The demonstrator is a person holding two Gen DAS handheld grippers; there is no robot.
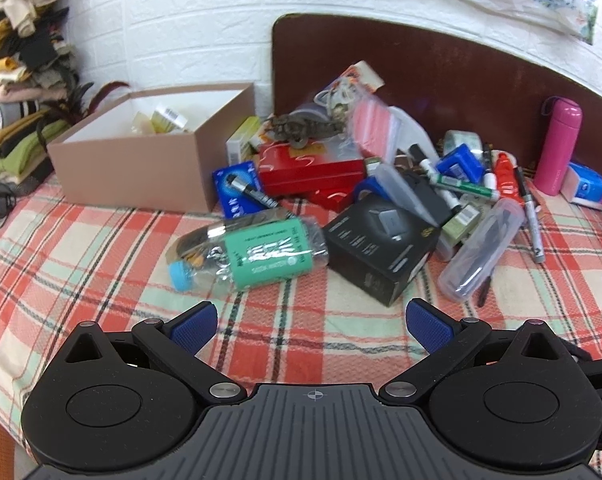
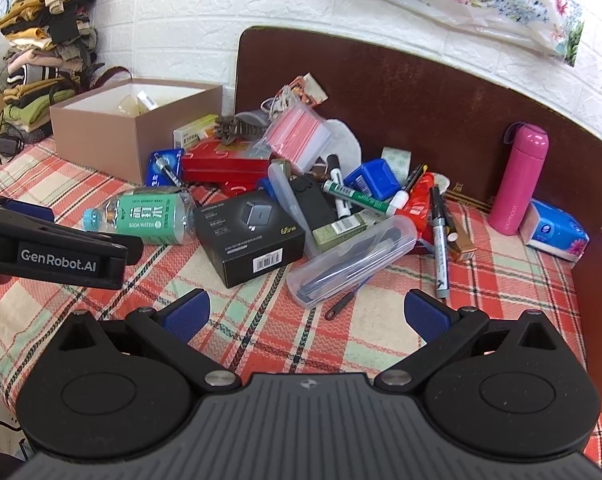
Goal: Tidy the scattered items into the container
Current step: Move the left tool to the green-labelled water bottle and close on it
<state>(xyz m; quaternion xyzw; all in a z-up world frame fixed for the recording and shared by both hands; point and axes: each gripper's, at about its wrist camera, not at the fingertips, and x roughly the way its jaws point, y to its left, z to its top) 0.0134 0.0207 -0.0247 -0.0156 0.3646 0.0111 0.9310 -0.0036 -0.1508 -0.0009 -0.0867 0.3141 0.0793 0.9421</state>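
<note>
Your plaid bedspread (image 2: 401, 336) carries the brown box (image 2: 113, 140) at 10 o'clock, soda bottle (image 2: 141, 216), black carton (image 2: 249, 232) centre, pink flask (image 2: 521, 180) at 2.

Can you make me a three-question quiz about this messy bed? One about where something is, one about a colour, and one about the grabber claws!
1. Where is the soda water bottle?
A. Standing in the box
B. Lying on the plaid cloth
C. On top of the clothes pile

2. What colour is the upright flask by the headboard?
A. Pink
B. Yellow
C. Black

3. How are the left gripper and right gripper?
A. Both open and empty
B. Both holding pens
C. One clamped on the bottle

Answers: B, it lies flat beside the black box; A, its body is bright pink; A, the blue pads stand wide apart with only cloth between.
</note>
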